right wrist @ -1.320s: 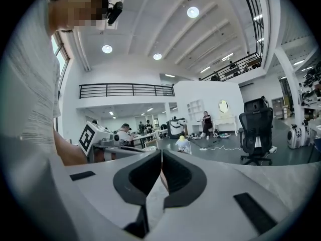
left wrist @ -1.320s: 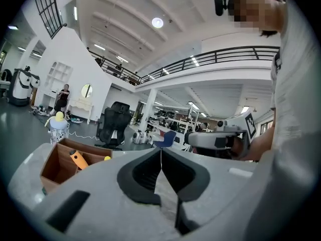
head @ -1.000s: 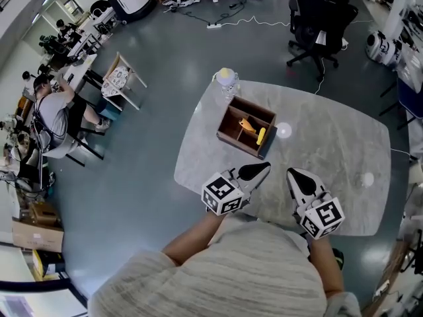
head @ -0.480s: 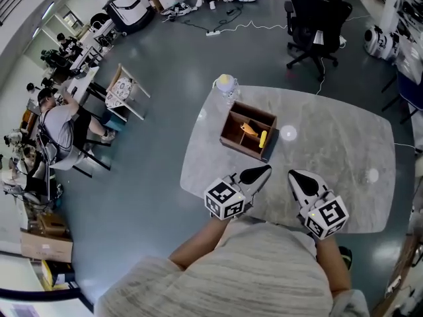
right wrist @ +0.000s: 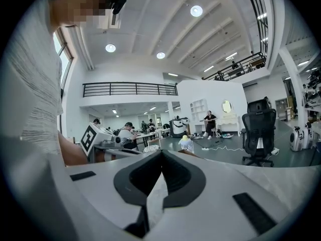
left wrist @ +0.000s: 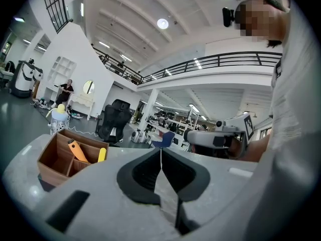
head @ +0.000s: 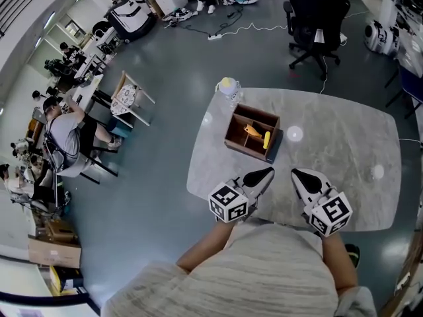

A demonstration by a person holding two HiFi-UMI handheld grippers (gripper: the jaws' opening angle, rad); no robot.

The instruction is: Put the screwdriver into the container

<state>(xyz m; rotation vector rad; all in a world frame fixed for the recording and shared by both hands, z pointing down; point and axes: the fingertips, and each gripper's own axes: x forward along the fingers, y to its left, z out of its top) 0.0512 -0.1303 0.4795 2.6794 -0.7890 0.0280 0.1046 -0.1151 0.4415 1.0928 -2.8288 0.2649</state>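
On the far left part of the table (head: 344,144) a brown box (head: 232,139) is set, open at the top and split into parts inside. An orange tool (head: 250,129) is leaned in a far part of the box. A yellow tool (head: 266,139) is stood against the right wall of the box. It cannot be told which of the two is the screwdriver, but both are inside the box and well apart from the grippers.

At the near edge of the table the two grippers are held side by side with a gap between them. Both are pointed toward the far side. The left gripper (head: 267,172) is pointed at the box, and its fingers are pressed together with nothing between them. The same is seen in its own view (left wrist: 161,157), where the box is at the left. The right gripper (head: 297,173) is closed tight too, and nothing is held in it (right wrist: 161,157).

Just past the box, at the far left corner of the table, a small white thing with a yellow top (head: 227,86) is stood. A black chair (head: 317,12) is seen on the floor beyond the table. Far to the left a person (head: 63,127) is seated at a desk.
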